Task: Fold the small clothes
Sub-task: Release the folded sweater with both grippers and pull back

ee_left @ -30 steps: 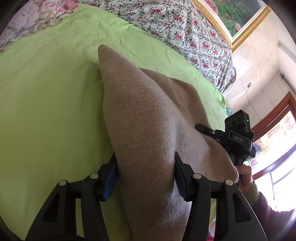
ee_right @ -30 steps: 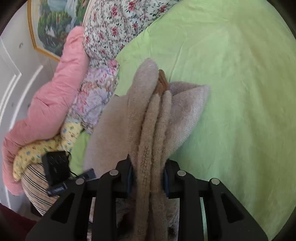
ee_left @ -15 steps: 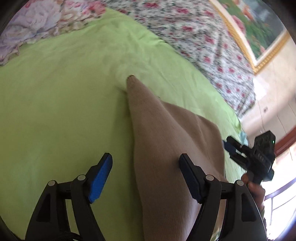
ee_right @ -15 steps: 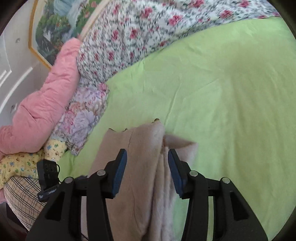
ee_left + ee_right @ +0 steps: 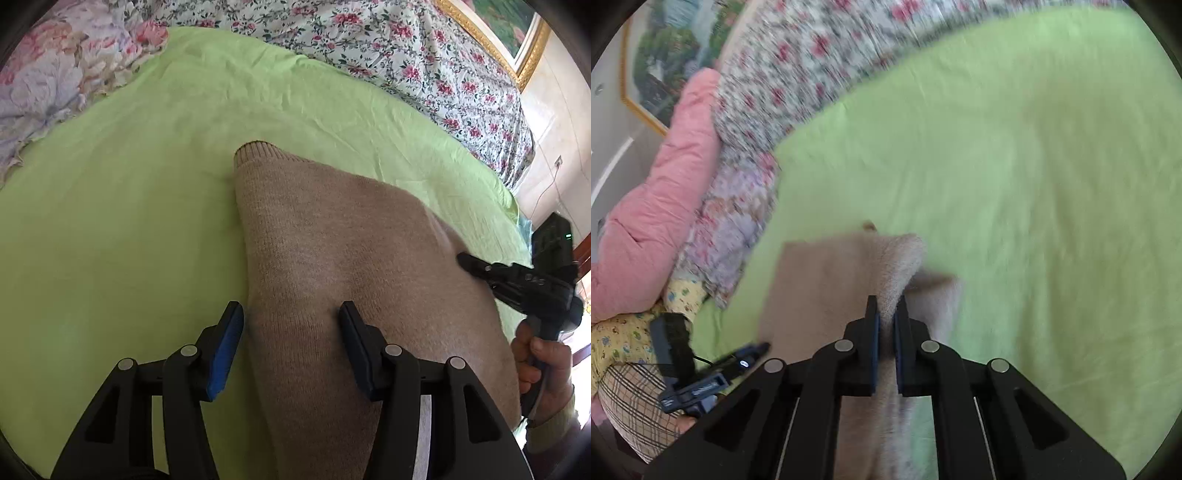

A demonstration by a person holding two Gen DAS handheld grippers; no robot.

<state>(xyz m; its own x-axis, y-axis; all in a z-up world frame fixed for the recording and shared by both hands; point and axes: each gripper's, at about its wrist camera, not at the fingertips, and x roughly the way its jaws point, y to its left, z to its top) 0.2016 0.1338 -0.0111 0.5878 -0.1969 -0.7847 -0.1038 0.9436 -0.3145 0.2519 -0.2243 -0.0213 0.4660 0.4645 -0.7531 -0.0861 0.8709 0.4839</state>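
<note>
A: Right gripper (image 5: 885, 317), lower centre of its own view. Half a second back its jaws stood apart over the cloth; now they are closing, and the blue pads look pressed on a fuzzy ridge of the beige knit garment (image 5: 827, 291). Frame is blurred, so the hand is on the move.

B: And the left gripper (image 5: 291, 325)?

A: Lower centre of the left view. Jaws partway apart and closing in from their wider stand of half a second ago. The garment's long left edge lies between them; the left pad (image 5: 225, 350) has a sliver of green showing beside the cloth, and the right pad sits over the knit. Not pinching, as far as I can see.

B: Where does the garment lie?

A: On the green sheet (image 5: 110, 229), centre to lower right in the left view, its ribbed corner pointing toward the floral quilt (image 5: 388, 48) at the top. A second ago both grippers had the cloth bunched and lifted; now it lies flatter.

B: Meaning?

A: My reading: one fold was laid down, both let go, and the grippers are re-taking the edges for the next fold. Right side is ahead of the left.
</note>
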